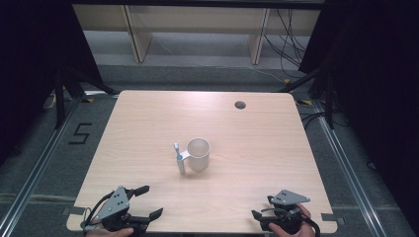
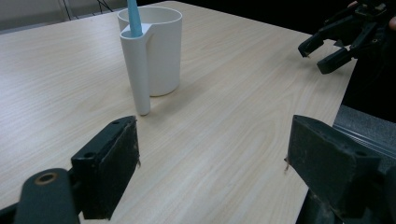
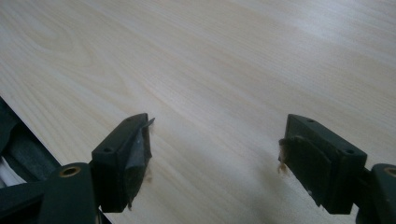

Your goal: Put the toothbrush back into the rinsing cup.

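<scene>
With both sets of fingers spread wide and empty, I hold my left gripper [image 1: 143,202] and right gripper [image 1: 264,213] at the surface's [image 1: 257,148] near edge. Mid-surface stands the white cup [image 1: 198,154], a blue toothbrush [image 2: 133,17] upright in its side sleeve. It looks rigid, light and slick; I'd clamp the cup's wall.

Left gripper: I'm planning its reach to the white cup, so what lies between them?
Bare wood. In the high view and the left gripper view, only table separates the left gripper from the white cup.

Black tongs [image 1: 148,201], seemingly frayed pads [image 3: 138,154].
</scene>
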`<state>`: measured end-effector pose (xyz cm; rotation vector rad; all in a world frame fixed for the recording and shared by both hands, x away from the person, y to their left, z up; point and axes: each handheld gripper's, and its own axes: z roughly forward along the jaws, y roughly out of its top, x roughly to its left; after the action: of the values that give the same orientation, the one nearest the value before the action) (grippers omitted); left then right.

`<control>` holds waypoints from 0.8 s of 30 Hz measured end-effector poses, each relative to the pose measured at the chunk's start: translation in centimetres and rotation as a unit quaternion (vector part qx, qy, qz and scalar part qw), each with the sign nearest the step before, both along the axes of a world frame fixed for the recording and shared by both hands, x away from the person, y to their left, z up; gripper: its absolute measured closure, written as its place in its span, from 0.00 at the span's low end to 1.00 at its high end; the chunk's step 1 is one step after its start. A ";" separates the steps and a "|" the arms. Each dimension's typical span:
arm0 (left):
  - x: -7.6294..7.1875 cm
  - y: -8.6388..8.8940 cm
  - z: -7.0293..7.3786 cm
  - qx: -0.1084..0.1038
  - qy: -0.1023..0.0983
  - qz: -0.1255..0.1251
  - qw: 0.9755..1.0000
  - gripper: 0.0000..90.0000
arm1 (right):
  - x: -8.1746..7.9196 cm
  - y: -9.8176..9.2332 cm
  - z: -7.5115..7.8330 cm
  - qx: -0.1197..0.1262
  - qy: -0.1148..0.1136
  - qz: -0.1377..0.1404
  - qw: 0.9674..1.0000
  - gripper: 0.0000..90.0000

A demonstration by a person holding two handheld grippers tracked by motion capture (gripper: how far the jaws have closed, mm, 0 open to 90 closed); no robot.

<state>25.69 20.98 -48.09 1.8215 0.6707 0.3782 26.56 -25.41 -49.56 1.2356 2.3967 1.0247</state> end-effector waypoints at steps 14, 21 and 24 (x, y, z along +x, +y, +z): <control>-1.5 -0.3 -1.2 0.023 0.042 -0.014 0.999 0.17 | 0.1 0.0 -0.1 0.007 0.012 0.010 1.000 0.27; -2.2 -0.6 -1.6 0.052 0.041 -0.020 0.998 0.17 | -0.1 0.2 -0.1 0.012 0.014 -0.005 1.000 0.27; -2.6 -0.7 -1.7 0.064 0.043 -0.022 0.997 0.17 | -0.1 0.1 -0.1 0.002 0.009 -0.001 1.000 0.27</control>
<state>23.07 20.26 -49.84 1.9792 0.6782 0.3212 26.48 -25.30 -49.71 1.2540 2.4081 1.0222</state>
